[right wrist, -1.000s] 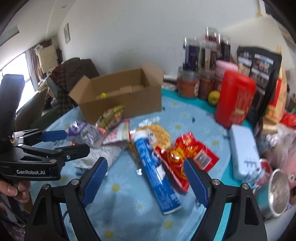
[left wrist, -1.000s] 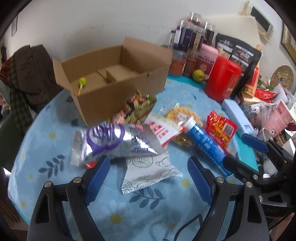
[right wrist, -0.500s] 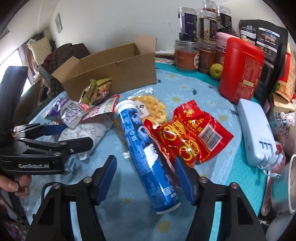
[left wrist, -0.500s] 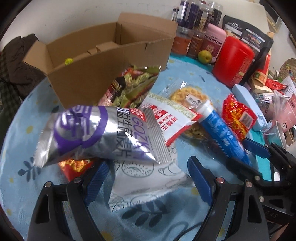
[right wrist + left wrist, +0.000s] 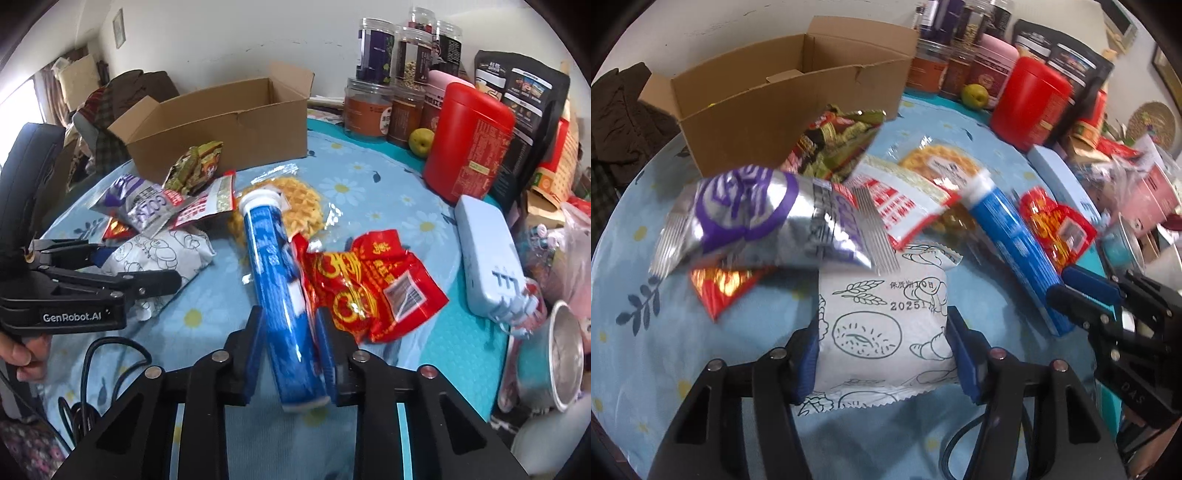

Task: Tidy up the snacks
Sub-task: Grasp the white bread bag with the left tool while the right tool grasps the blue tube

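Left gripper (image 5: 882, 350) closed on white bread packet (image 5: 882, 325), lying on tablecloth (image 5: 646, 350) before cardboard box (image 5: 768, 110): likely soft, light, crushable; grip gently at sides. Right gripper (image 5: 290, 339) pinching blue tube (image 5: 280, 291): probably rigid, slick; hold mid-body.

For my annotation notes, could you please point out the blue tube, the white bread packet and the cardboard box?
blue tube (image 5: 275, 266): right wrist view, mid-body.
white bread packet (image 5: 882, 328): left wrist view, printed front.
cardboard box (image 5: 229, 127): right wrist view, front wall.
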Motion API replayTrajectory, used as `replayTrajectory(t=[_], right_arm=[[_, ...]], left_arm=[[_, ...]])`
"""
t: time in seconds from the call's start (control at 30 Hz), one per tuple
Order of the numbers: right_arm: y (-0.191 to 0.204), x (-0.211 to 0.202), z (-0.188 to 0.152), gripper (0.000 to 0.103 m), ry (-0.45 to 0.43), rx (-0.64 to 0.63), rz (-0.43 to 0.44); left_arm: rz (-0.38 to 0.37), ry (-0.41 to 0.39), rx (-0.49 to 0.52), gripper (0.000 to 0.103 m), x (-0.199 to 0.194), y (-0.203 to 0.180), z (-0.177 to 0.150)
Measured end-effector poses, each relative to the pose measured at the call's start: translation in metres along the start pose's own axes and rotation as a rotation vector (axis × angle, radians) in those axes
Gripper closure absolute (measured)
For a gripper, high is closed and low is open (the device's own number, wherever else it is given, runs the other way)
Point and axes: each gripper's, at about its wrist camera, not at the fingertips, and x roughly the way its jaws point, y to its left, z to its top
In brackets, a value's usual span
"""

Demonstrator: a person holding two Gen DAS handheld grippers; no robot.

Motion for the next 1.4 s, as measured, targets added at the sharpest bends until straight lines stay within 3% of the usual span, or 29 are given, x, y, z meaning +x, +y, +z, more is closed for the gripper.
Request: replayTrajectory(t=[0.17, 0.27, 0.5, 0.57, 0.67, 0.7, 0.93, 0.97, 1.0, 1.4], right_arm=[[0.007, -0.012, -0.016, 0.076, 0.002, 0.003, 0.034], [0.012, -0.017, -0.024, 0.084, 0.007, 0.009, 0.049], [0.016, -0.024, -0.032, 0.085, 0.004, 0.024, 0.089], [0.019, -0.021, -0.032, 0.080, 0.008, 0.014, 0.076], [0.022, -0.013, -0.030, 0.059, 0.030, 0.013, 0.077], [0.023, -0.011, -0.028, 0.057, 0.032, 0.013, 0.084], [0.021, 0.009, -0.010, 0.058, 0.036, 0.001, 0.078], [0.020, 0.012, -0.009, 0.071, 0.040, 0.010, 0.080], [0.019, 0.013, -0.009, 0.074, 0.044, 0.015, 0.083], [0.017, -0.010, -0.040, 0.074, 0.129, 0.016, 0.132]], left_arm=[[-0.024, 0.023, 0.032, 0.043, -0.014, -0.008, -0.024], [-0.049, 0.039, 0.032, 0.043, -0.020, -0.010, -0.034], [-0.051, 0.038, 0.034, 0.043, -0.028, -0.011, -0.045], [-0.059, 0.044, 0.024, 0.043, -0.026, -0.009, -0.044], [-0.058, 0.045, 0.029, 0.042, -0.024, -0.008, -0.044], [-0.048, 0.046, 0.037, 0.041, -0.021, -0.010, -0.042], [-0.005, 0.006, 0.067, 0.038, -0.016, -0.016, -0.040], [-0.008, 0.003, 0.064, 0.038, -0.016, -0.015, -0.040], [-0.013, 0.000, 0.062, 0.041, -0.017, -0.014, -0.040], [-0.033, 0.004, 0.075, 0.045, -0.021, -0.014, -0.042]])
